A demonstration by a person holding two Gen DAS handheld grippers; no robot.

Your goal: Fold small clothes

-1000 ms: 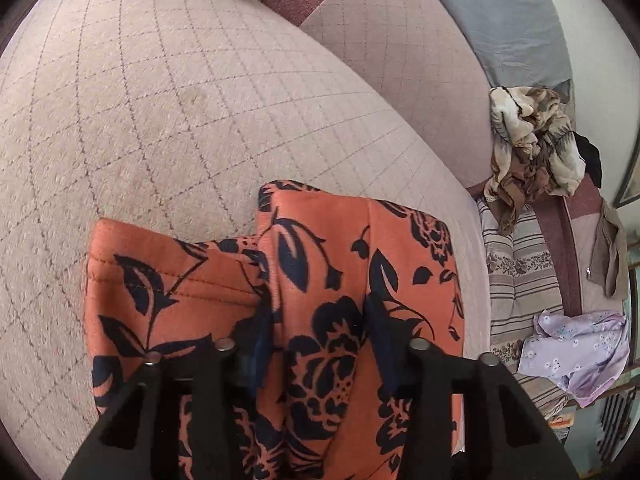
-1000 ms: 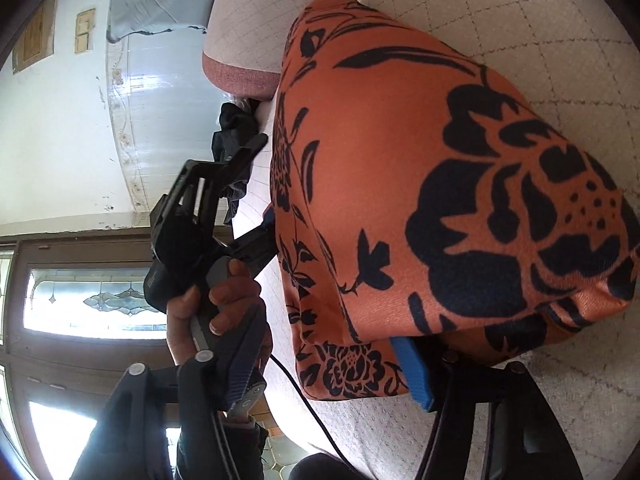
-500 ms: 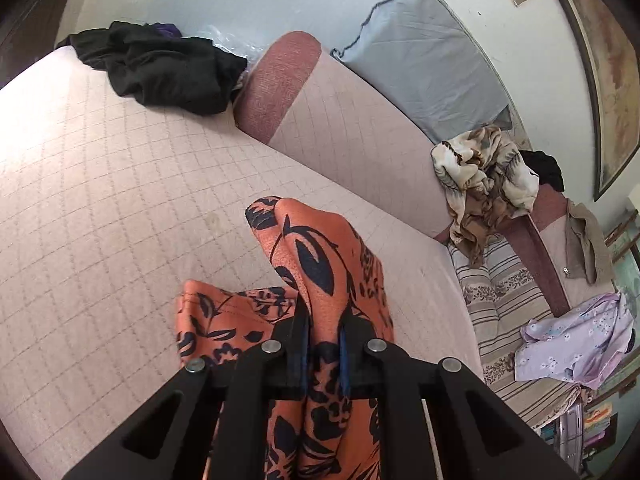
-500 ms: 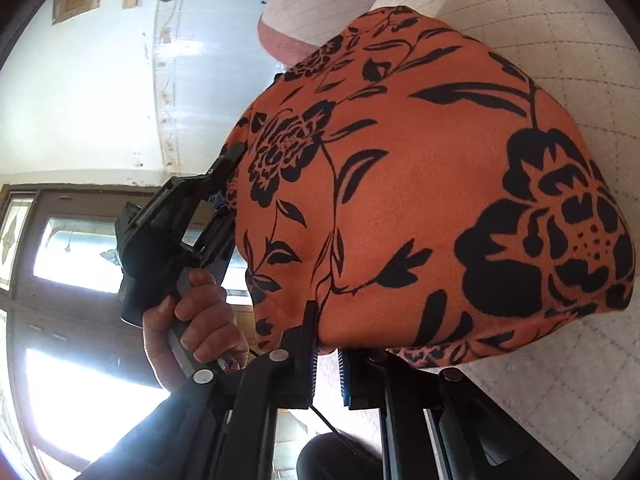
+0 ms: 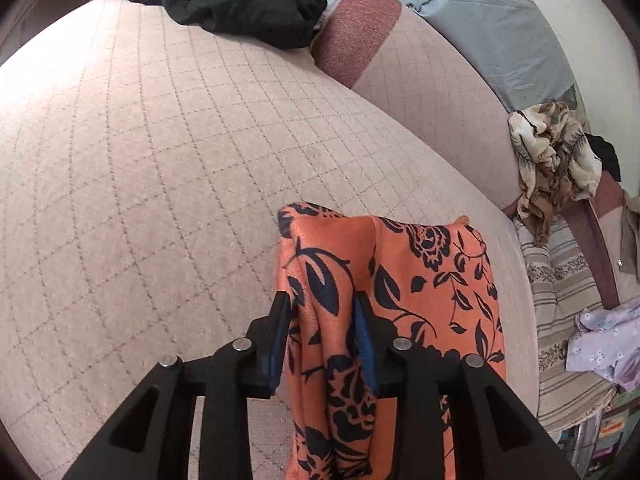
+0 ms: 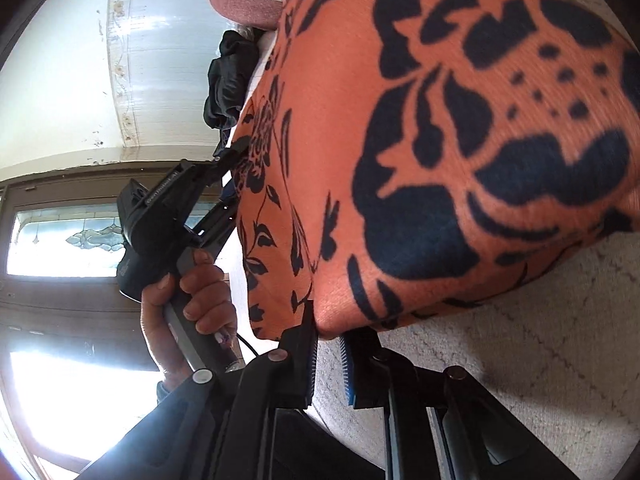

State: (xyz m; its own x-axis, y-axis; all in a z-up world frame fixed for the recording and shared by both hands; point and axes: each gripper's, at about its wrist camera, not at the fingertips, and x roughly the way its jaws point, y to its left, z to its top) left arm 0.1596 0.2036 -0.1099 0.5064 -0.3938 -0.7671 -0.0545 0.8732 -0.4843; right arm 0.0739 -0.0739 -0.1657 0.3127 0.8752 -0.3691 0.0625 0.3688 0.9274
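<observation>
Broadly: quilted pink sofa seat (image 5: pixel 160 160) fills left wrist view, black clothes heap (image 5: pixel 240 4) at far end, beige patterned bundle (image 5: pixel 552 160) on backrest. Orange floral garment (image 5: pixel 400 280) draped w/ edge lifted off seat, held btwn both claws. Left claw (image 5: pixel 322 332): jaws opening, bunched fold between pads, fabric touching both. Right claw (image 6: pixel 328 344): jaws opening slightly, nearly together, garment's lower edge at the tips. Hand (image 6: pixel 188 304) grips left tool handle.
</observation>
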